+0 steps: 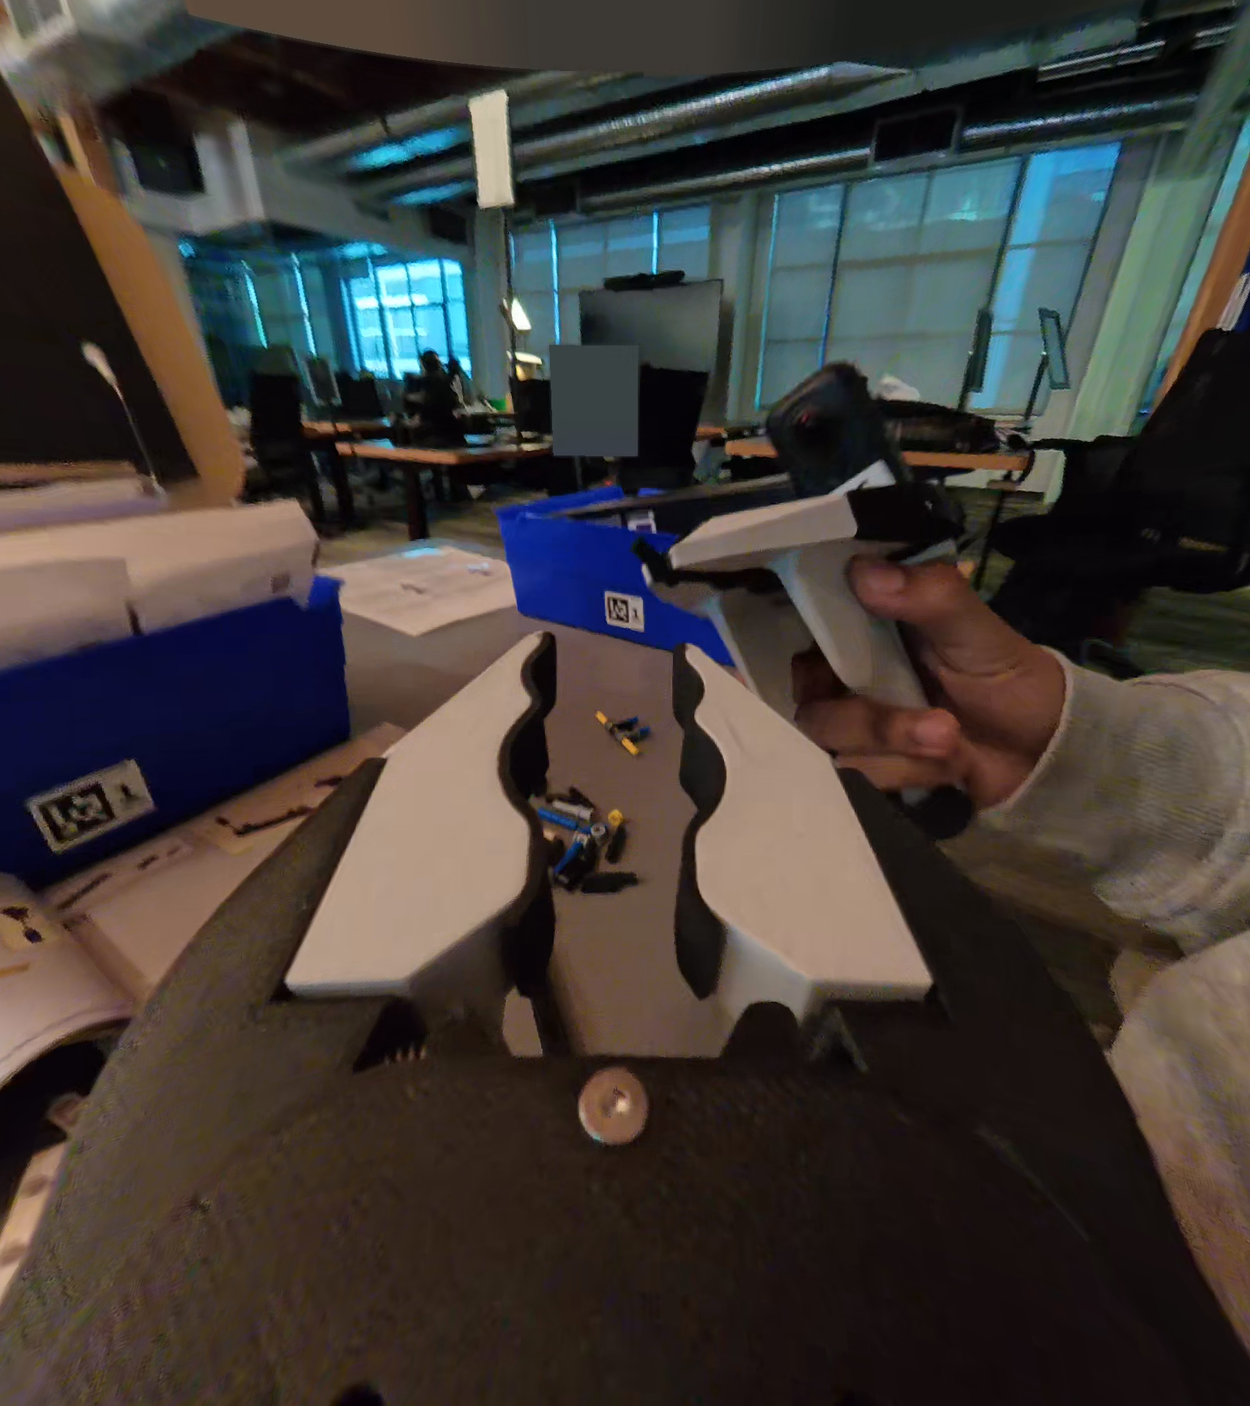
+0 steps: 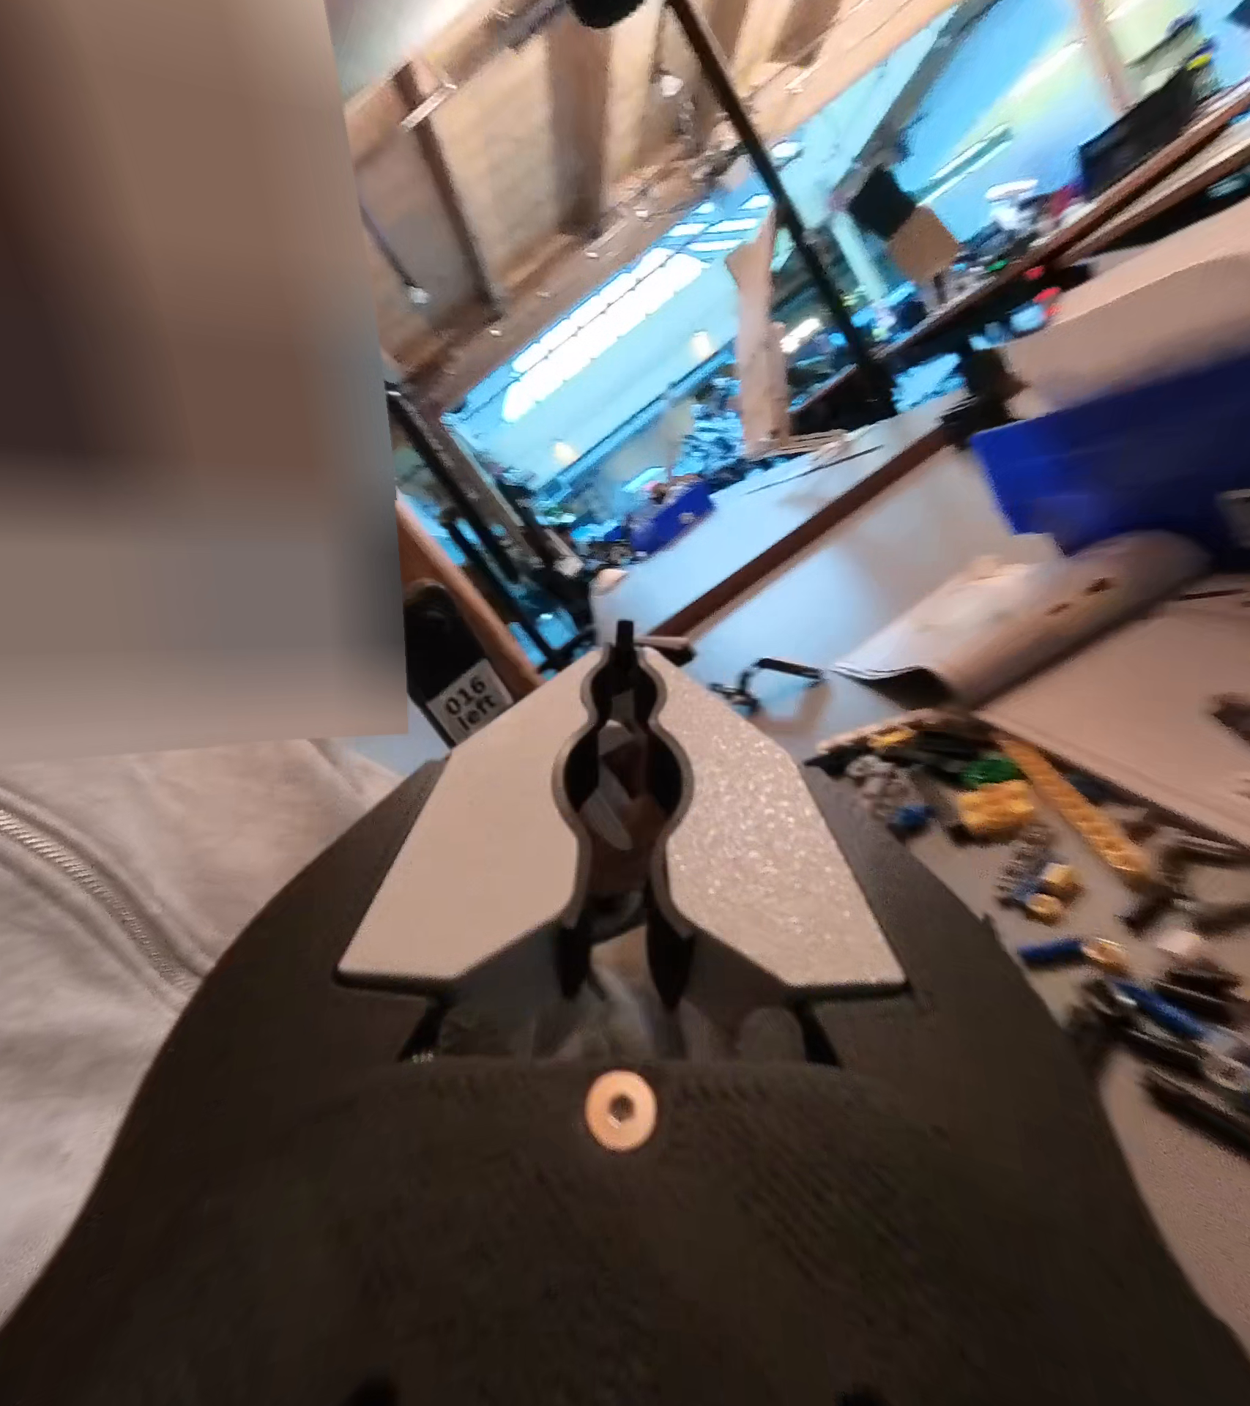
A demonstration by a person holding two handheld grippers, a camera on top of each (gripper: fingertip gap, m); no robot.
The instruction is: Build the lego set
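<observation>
My left gripper (image 1: 614, 647) is open, its jaws wide apart above the grey table (image 1: 606, 677). Between them on the table lie a small heap of black, blue and yellow lego pins (image 1: 582, 843) and a small yellow and blue pin assembly (image 1: 623, 732). My right gripper (image 2: 623, 669) is shut on a small black lego piece (image 2: 623, 637) that sticks out past its tips. It is held up in the air. In the left wrist view, the right gripper (image 1: 656, 559) is raised at the right in a hand (image 1: 941, 685).
Two blue bins (image 1: 135, 730) (image 1: 576, 578) stand on the table at left and behind. An open instruction booklet (image 1: 13, 966) lies at the left. A spread of loose lego parts (image 2: 1063, 860) lies at the right in the right wrist view, beside a blue bin (image 2: 1139, 472). Left and right tips are no more than a few centimetres apart.
</observation>
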